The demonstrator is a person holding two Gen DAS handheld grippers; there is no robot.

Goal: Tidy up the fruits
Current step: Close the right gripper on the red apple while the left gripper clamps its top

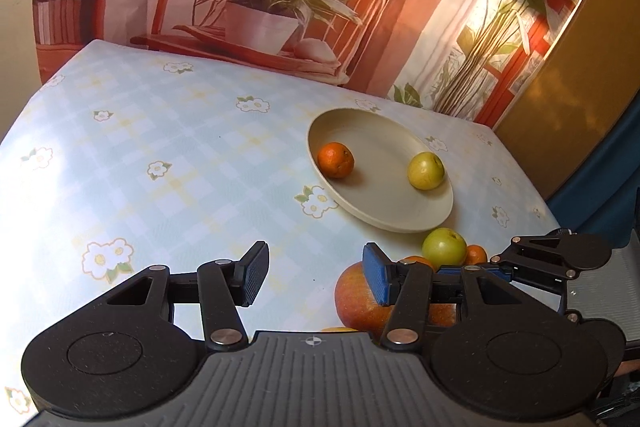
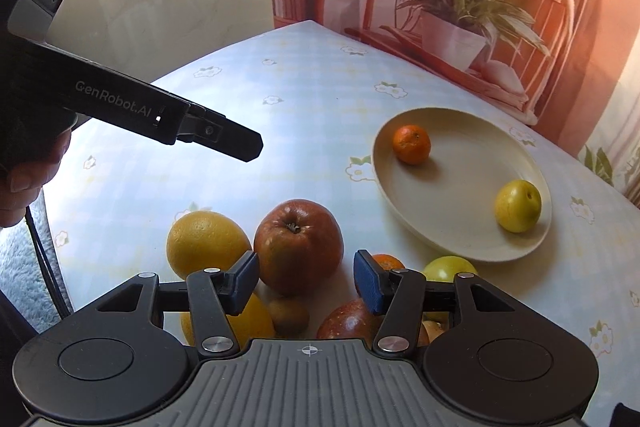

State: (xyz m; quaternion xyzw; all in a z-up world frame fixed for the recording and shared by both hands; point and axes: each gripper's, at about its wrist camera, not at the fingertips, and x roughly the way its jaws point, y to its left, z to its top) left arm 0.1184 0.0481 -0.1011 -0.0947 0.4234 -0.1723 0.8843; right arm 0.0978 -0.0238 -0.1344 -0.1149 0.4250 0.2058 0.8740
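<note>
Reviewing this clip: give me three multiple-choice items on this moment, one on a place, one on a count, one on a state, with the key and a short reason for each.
1. Where does the small orange mandarin lie?
A. On the cream plate
B. On the tablecloth beside the big red apple
C. Between the right gripper's fingers

2. How many fruits are on the plate?
A. One
B. Two
C. Four

3. How does the right gripper stand?
A. Clamped on the large yellow orange
B. Clamped on the plate's rim
C. Jaws apart, gripping nothing

Key:
1. A: the mandarin sits inside the plate, near its far left rim.
2. B: only the mandarin and a yellow-green fruit lie on it.
3. C: the blue pads stand apart, with the big red apple beyond the gap and neither pad visibly pressing on any fruit.
</note>
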